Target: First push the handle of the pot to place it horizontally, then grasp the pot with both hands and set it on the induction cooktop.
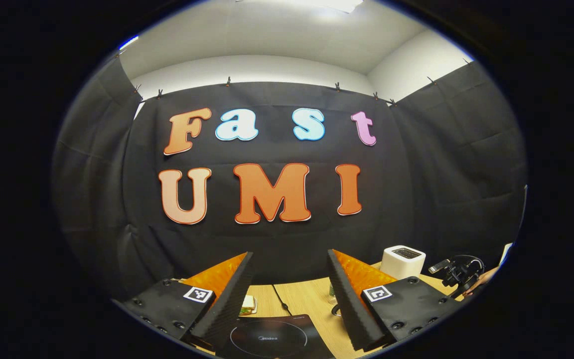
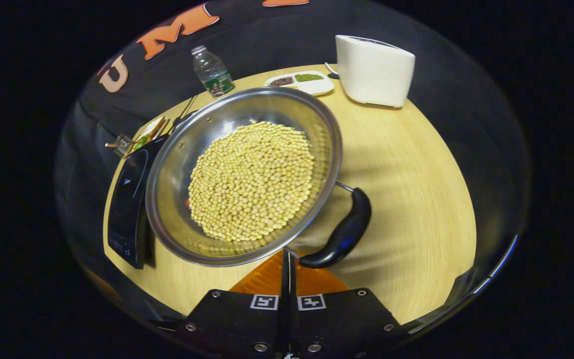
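Note:
A steel pot (image 2: 177, 164) full of yellow beans stands on the wooden table (image 2: 416, 199) in the right gripper view. Its black curved handle (image 2: 344, 232) is on the pot's near right side. My right gripper (image 2: 287, 262) is shut, and its tips meet just below the pot's rim, beside the handle's near end. The black induction cooktop (image 2: 127, 199) lies to the left of the pot, close to its wall. My left gripper (image 1: 290, 254) is held open above the induction cooktop (image 1: 269, 339), nothing between its fingers, pointing at the booth wall.
A white toaster (image 2: 374, 70) stands at the back right, with a white tray (image 2: 301, 82) of grains and a plastic bottle (image 2: 211, 71) behind the pot. Small items (image 2: 132, 139) lie beyond the cooktop. The toaster (image 1: 403, 262) and my right gripper (image 1: 459, 274) also appear in the left gripper view.

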Available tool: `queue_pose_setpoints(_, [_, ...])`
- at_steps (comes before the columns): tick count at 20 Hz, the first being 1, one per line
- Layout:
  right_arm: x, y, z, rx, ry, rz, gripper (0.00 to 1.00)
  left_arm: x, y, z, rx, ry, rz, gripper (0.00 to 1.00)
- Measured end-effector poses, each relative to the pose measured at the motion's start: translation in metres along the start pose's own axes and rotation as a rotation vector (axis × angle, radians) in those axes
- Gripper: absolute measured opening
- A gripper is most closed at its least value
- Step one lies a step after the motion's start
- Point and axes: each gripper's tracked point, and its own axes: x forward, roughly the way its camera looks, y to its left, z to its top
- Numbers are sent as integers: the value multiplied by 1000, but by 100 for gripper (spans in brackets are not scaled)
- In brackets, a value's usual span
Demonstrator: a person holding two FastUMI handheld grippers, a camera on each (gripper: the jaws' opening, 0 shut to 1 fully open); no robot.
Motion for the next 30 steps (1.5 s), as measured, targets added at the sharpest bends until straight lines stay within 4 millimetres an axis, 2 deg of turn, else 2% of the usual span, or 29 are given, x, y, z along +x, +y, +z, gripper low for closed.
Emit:
queue_pose_setpoints(3, [3, -6, 7, 55, -12, 0, 0, 2, 0, -4, -8, 3, 2, 95])
queue_pose_setpoints(4, [-3, -10, 8, 68, -21, -4, 0, 2, 0, -5, -11, 6, 0, 95])
queue_pose_setpoints(11, [5, -28, 35, 194, -60, -27, 0, 5, 10, -10, -24, 11, 17, 95])
queue_pose_setpoints(18, [14, -40, 56, 242, -82, -22, 0, 7, 20, -17, -36, 22, 25, 94])
queue_pose_setpoints(21, [10, -53, 70, 240, -111, -77, 0, 11, 21, -20, -40, 26, 20, 94])
queue_pose_setpoints(26, [12, -63, 104, 235, -169, -128, 0, 19, 23, -30, -56, 45, 23, 94])
queue_pose_setpoints(30, [20, -65, 114, 206, -160, -153, 0, 22, 22, -40, -82, 67, 18, 94])
